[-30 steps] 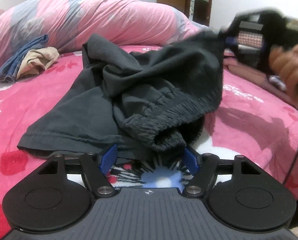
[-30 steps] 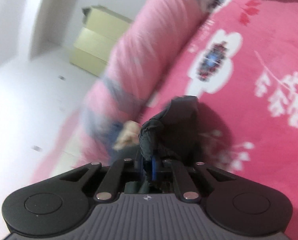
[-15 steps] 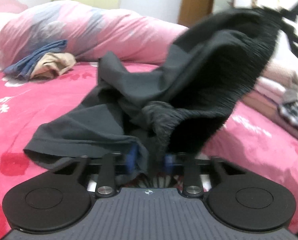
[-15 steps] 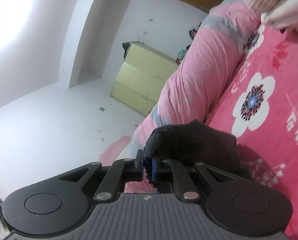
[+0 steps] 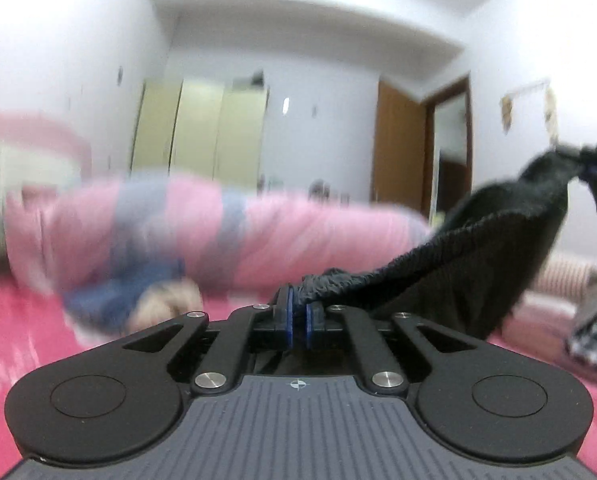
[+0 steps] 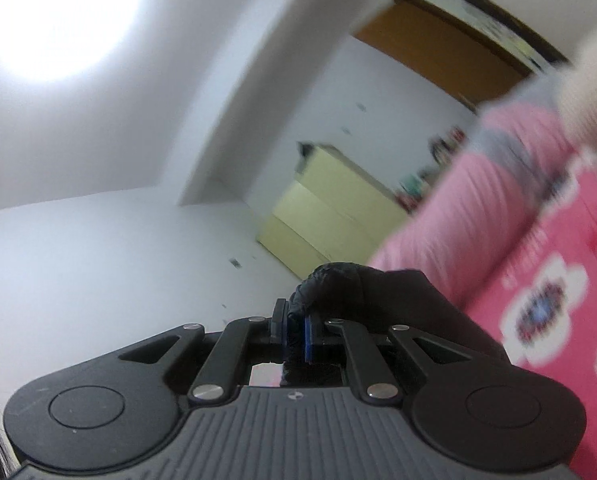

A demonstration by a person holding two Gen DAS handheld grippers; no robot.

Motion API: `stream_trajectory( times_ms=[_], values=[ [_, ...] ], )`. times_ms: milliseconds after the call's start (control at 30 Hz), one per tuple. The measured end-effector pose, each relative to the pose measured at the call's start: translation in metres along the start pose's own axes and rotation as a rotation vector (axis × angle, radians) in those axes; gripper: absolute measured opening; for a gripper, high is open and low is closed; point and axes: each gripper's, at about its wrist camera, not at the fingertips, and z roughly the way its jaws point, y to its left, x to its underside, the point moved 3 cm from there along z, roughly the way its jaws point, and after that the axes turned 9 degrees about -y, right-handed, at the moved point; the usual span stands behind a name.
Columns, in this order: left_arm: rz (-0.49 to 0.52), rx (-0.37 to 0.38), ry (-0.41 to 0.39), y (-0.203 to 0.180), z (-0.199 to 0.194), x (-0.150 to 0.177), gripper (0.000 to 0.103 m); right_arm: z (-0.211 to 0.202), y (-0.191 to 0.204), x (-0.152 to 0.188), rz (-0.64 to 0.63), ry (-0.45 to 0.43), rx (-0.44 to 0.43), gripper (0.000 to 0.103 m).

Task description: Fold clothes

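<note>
The left gripper (image 5: 298, 312) has its blue pads pressed together on the gathered elastic edge of the black garment (image 5: 478, 256) — the cloth bunches out just above the pads, at about 1 o'clock from them. The right gripper (image 6: 296, 322) is likewise pinched shut on another bunched part of that garment, which spills off toward 3 o'clock in its own view. In the left wrist view the right gripper shows only as a dark shape at the frame's 2 o'clock edge, with the ribbed band slung between the two grips above the pink bedspread (image 5: 26, 320).

The garment looks soft, light and limp: it sags in a curve between the holds and should drape wherever it is let down. The gathered band is the thickest part, so it seems the surest place to hold; thin single layers might slip.

No brand, label or writing can be read — only a small crosshair mark on each gripper body.
</note>
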Motion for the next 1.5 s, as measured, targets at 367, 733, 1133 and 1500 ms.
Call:
stream_trajectory(
  times_ms=[367,733,1133,1500],
  values=[
    [0.069,0.095,-0.325,0.01,-0.042,-0.155,0.004,-0.028,0.134,-0.044,-0.233,-0.179,-0.264,0.008],
    [0.04,0.122,-0.35,0.008,-0.043,-0.163,0.004,-0.018,0.165,-0.052,-0.321,-0.226,-0.296,0.008],
    [-0.056,0.03,-0.081,0.045,0.072,-0.079,0.004,0.122,0.061,-0.013,-0.257,-0.021,-0.07,0.007],
    [-0.069,-0.118,0.291,0.087,0.243,0.069,0.004,0.291,-0.173,0.099,-0.059,0.294,0.242,0.008]
  ],
)
